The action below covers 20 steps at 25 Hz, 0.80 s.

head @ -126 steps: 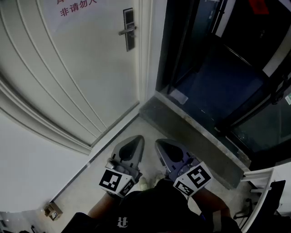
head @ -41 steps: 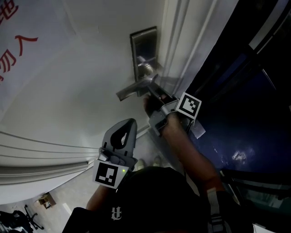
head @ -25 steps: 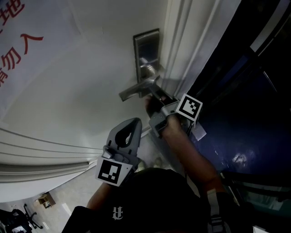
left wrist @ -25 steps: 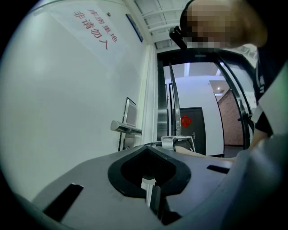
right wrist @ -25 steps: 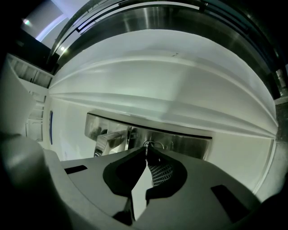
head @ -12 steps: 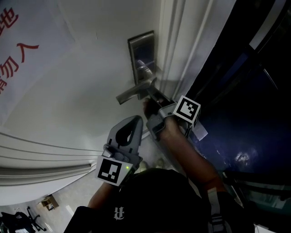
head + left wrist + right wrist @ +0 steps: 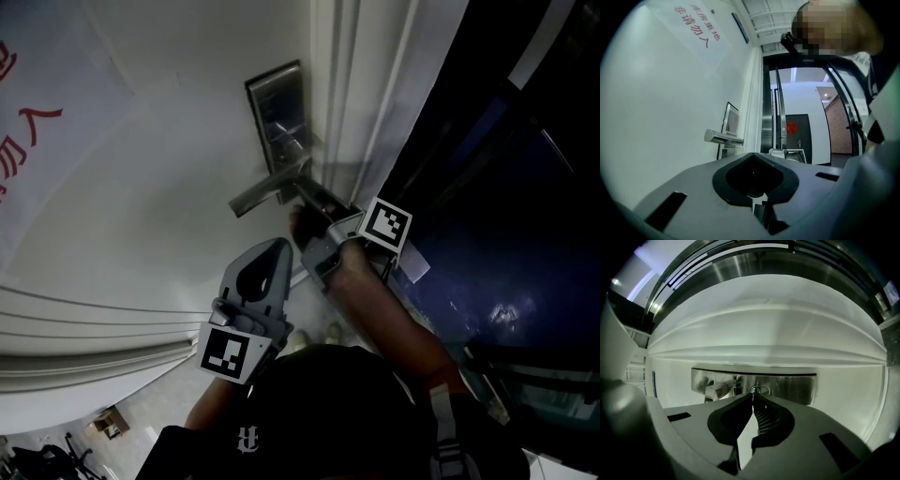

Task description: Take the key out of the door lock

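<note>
Pinching the key (image 7: 759, 390) in the lock plate (image 7: 792, 387), right tool (image 7: 752, 396) closed at its tip, handle (image 7: 715, 390) just left of it, left tool (image 7: 752, 155) pressed together, empty, well short of the door (image 7: 150, 187).

We barely see the key (image 7: 758, 390)
In the head view the right gripper (image 7: 309, 197) covers it; in the right gripper view only its ring (image 7: 760, 389) shows past the jaws' tips, too small to tell more. The sign (image 7: 56, 94) runs off the left edge.
</note>
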Available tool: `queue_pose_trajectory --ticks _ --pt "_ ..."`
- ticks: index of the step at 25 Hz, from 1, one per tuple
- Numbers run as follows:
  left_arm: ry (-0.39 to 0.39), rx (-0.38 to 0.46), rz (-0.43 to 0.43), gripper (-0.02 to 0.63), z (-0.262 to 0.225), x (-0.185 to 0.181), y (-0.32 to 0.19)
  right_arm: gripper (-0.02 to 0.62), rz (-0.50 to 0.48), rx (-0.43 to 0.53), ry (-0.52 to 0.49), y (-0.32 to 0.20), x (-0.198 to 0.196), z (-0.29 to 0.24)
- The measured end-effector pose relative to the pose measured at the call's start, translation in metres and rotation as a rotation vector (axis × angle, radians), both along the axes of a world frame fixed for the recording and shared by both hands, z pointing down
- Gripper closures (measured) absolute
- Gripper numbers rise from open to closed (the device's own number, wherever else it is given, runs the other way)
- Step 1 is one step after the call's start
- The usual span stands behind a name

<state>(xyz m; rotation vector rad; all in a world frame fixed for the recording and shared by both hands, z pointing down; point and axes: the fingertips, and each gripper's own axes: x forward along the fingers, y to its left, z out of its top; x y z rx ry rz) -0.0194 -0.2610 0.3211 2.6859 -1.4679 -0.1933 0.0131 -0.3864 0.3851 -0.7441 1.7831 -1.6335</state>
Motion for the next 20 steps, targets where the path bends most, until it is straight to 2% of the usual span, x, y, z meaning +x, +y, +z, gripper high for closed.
queue_pose_trajectory --ticks 10,20 --pt "-0.002 0.006 0.008 0.600 -0.001 0.009 0.003 0.575 -0.018 0.029 0.057 0.009 0.008 0.001" --pt "-0.004 0.002 0.036 0.600 0.000 0.027 0.010 0.575 -0.022 0.054 0.083 0.033 0.034 0.006"
